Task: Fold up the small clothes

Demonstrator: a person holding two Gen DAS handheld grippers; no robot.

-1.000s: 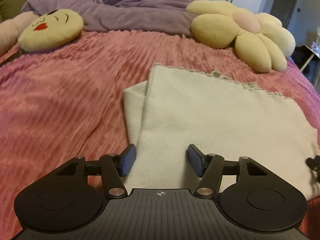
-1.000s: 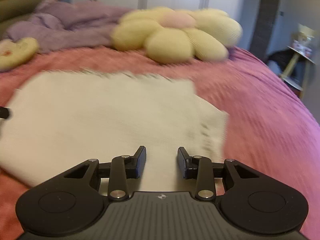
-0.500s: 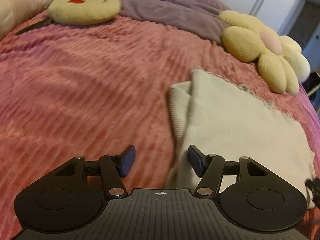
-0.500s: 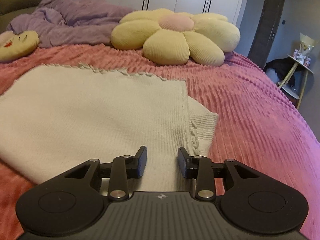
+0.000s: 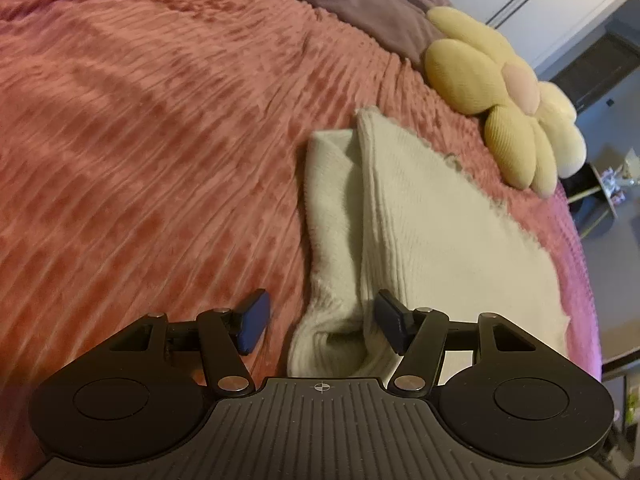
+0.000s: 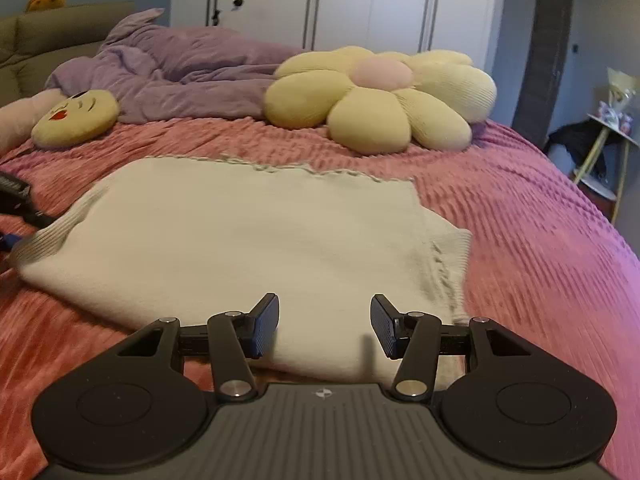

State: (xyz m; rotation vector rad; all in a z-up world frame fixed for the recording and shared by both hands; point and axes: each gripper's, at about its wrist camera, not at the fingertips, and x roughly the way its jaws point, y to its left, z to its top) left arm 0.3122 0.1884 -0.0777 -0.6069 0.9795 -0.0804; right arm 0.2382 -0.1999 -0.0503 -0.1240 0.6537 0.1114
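Observation:
A cream knitted garment lies folded flat on the pink ribbed bedspread. A sleeve is tucked along its left edge, and the ribbed cuff ends between the jaws of my left gripper. That gripper is open, its pads not pressing on the cuff. In the right wrist view the same garment spreads ahead, with a second sleeve folded in at its right edge. My right gripper hovers over the garment's near edge; its jaws are opening and grip nothing.
A yellow flower cushion and a round face cushion lie beyond the garment, with a purple duvet behind them. The bed's right edge drops to the floor near a small side table. White wardrobe doors stand at the back.
The left gripper slid left to the garment's left edge and rolled, so the cuff now sits between its jaws. The right gripper drew back slightly and its jaws widened.

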